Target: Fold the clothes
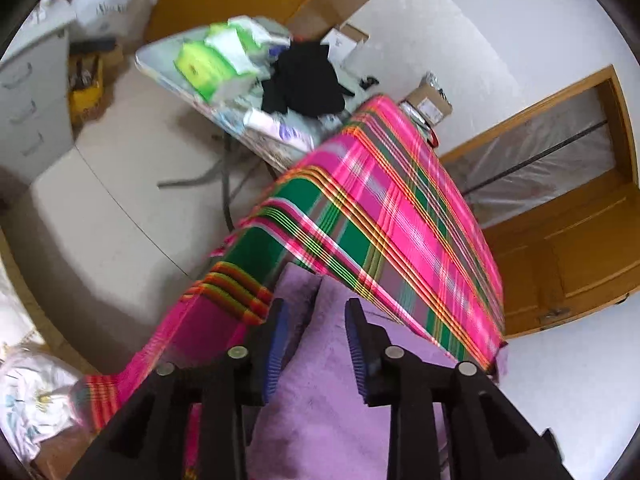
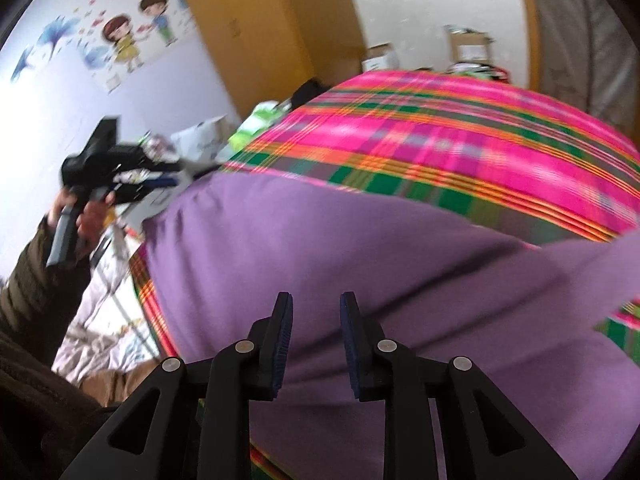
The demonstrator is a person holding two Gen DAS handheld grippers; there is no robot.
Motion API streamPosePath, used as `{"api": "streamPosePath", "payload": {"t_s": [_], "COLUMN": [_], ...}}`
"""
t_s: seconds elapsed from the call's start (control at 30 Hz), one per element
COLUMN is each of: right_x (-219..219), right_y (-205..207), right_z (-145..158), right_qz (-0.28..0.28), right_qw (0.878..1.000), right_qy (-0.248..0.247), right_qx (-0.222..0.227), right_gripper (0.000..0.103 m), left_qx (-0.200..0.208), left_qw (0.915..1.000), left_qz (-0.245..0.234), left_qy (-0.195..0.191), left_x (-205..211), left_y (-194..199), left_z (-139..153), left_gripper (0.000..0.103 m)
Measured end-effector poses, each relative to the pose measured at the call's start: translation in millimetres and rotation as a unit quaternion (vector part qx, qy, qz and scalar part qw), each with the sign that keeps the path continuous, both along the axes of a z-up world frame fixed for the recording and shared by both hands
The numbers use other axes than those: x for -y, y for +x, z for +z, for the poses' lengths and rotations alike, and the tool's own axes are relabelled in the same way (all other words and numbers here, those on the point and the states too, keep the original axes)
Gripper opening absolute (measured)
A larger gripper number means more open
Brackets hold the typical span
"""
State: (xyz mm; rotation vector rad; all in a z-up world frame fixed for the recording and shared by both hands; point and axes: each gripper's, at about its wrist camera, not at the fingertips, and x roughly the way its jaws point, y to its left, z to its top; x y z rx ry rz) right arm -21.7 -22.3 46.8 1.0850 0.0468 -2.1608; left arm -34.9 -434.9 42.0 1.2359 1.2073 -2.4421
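Observation:
A purple fleece garment (image 1: 340, 392) lies on the near end of a table covered in pink and green plaid cloth (image 1: 400, 220). My left gripper (image 1: 316, 308) hovers just over the garment's far edge, its blue pads apart, with cloth showing in the gap but not pinched. In the right wrist view the same purple garment (image 2: 360, 248) spreads wide across the plaid cloth (image 2: 440, 140). My right gripper (image 2: 316, 300) stands over its near part, fingers apart, gripping nothing. A person's hand (image 2: 80, 212) at the left holds the other gripper's handle.
Behind the plaid table stands a cluttered second table (image 1: 160, 60) with green packages (image 1: 204, 64) and a black garment (image 1: 308, 80). White drawers (image 1: 28, 100) are at the left, a wooden door (image 1: 560, 248) at the right, and floral bedding (image 1: 32, 392) lower left.

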Motion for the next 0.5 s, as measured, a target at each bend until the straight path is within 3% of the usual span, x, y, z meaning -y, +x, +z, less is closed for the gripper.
{"api": "streamPosePath", "payload": {"t_s": [0.3,0.5], "right_x": [-67.1,-112.1], "right_y": [3.2,8.0], "right_z": [3.5,-1.7], "right_qz": [-0.112,-0.173], "right_qw": [0.993,0.984], "right_qy": [0.01,0.008], "right_qx": [-0.029,-0.028], "right_gripper": [0.026,0.026], "left_qx": [-0.017,-0.01], "left_qw": [0.9969,0.9802], "left_qz": [-0.07,-0.183], "left_qy": [-0.032,-0.076], "left_x": [-66.3,-139.7], "left_y": [14.5,3.7], "left_z": [11.9,10.2], "left_gripper": [0.032,0.032]}}
